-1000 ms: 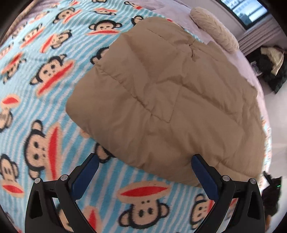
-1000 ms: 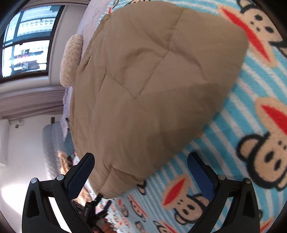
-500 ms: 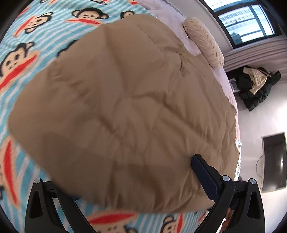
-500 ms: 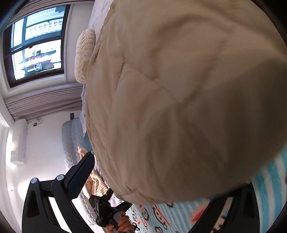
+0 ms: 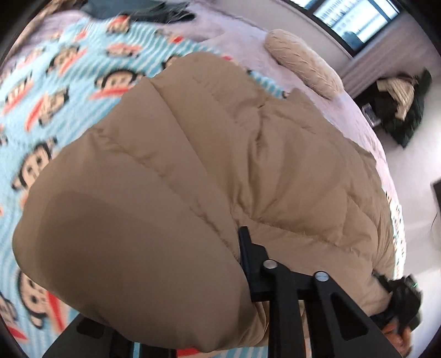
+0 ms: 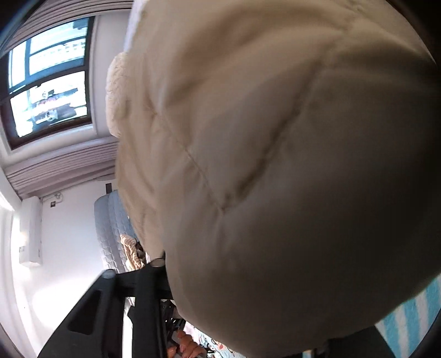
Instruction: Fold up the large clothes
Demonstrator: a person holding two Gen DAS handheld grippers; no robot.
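Observation:
A tan quilted puffer jacket (image 5: 220, 165) lies folded on a blue monkey-print blanket (image 5: 55, 82) and fills most of both views (image 6: 275, 165). My left gripper (image 5: 193, 281) has closed on the jacket's near corner; its right finger (image 5: 248, 256) presses into the fabric and the left finger is hidden under it. My right gripper (image 6: 234, 289) has closed on the jacket's other near corner; only its left finger (image 6: 154, 270) shows, tight against the fabric.
A cream knitted pillow (image 5: 303, 68) lies at the bed's far end by a window (image 5: 352, 22). Dark clothes (image 5: 397, 99) are piled on the floor to the right. A grey quilted seat (image 6: 113, 228) stands beyond the bed.
Both grippers moved in onto the jacket's near edge and went from wide open to closed on its two corners. The fabric now bulges over the fingers.

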